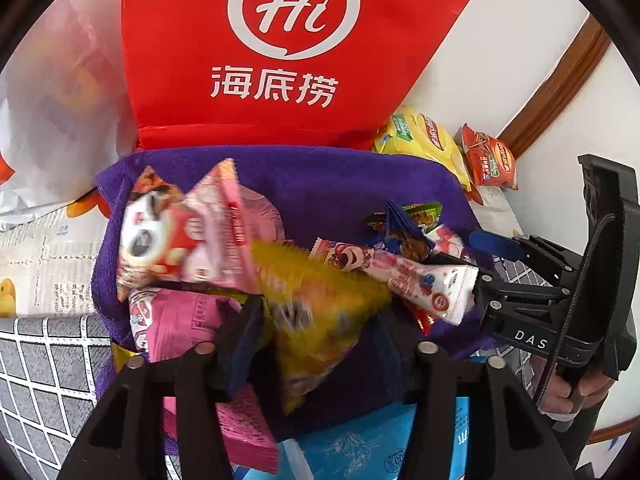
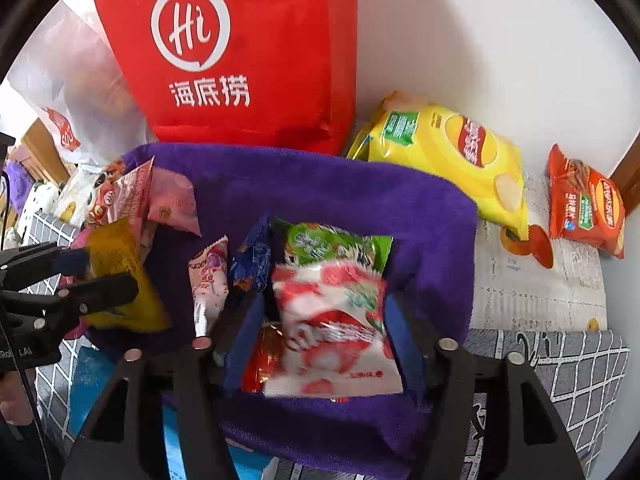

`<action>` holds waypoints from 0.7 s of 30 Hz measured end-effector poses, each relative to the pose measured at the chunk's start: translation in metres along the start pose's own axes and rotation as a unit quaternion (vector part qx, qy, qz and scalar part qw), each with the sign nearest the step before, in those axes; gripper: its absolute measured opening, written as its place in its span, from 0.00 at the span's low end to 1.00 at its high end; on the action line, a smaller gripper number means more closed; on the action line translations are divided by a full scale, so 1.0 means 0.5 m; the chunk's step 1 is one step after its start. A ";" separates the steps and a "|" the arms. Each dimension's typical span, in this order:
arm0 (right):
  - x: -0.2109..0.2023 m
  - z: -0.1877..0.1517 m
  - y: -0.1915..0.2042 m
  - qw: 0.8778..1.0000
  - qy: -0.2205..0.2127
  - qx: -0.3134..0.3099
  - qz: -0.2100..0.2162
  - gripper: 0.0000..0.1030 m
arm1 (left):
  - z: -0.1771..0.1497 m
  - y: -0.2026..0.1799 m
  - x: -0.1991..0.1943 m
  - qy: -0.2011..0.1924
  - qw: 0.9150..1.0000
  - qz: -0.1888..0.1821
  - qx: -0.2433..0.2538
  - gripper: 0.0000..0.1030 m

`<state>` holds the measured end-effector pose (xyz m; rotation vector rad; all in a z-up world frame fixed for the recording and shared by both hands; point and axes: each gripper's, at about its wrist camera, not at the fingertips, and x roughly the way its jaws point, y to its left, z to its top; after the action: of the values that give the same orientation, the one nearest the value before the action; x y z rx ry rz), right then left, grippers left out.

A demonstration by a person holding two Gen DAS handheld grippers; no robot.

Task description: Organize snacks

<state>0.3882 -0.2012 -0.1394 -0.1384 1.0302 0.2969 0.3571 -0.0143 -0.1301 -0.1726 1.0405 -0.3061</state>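
A purple plush-lined bin [image 1: 340,176] [image 2: 320,172] holds several snack packets. My left gripper [image 1: 320,320] hangs over its left half with the jaws apart. A blurred yellow packet [image 1: 320,312] [image 2: 120,280] lies loose between them, clear of the right finger. My right gripper [image 2: 322,308] is over the bin's right half, open, with a blurred white-and-red packet [image 2: 336,320] between its fingers above a green packet [image 2: 320,244]. Pink packets [image 1: 216,220], a long pink-white stick packet [image 1: 400,272] [image 2: 208,280] and a dark blue packet [image 2: 254,260] also lie in the bin.
A red cloth bag [image 1: 280,52] [image 2: 240,60] stands right behind the bin against the white wall. A yellow chips bag [image 2: 448,156] and an orange one [image 2: 584,204] lie at the right. A white plastic bag [image 1: 52,100] sits at the left. A blue pack [image 1: 360,444] lies in front.
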 end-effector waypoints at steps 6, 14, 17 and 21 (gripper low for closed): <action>-0.034 0.003 0.009 1.000 -0.022 -0.007 -0.006 0.72 | 0.003 -0.021 -0.018 -0.007 1.000 0.019 0.012 0.76; -0.120 0.010 0.022 0.998 -0.061 0.003 -0.020 0.74 | 0.001 -0.029 -0.086 -0.028 0.999 0.031 0.018 0.78; -0.159 0.007 0.028 0.997 -0.074 0.014 -0.023 0.74 | -0.005 -0.046 -0.120 -0.043 0.997 0.047 0.032 0.79; -0.214 -0.020 0.038 0.996 -0.084 0.034 -0.017 0.74 | -0.016 -0.072 -0.169 -0.065 0.995 0.057 0.043 0.81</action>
<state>0.3229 -0.2046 -0.0519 -0.0686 0.8688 0.2381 0.3045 -0.0203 -0.0547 -0.0537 0.9026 -0.2330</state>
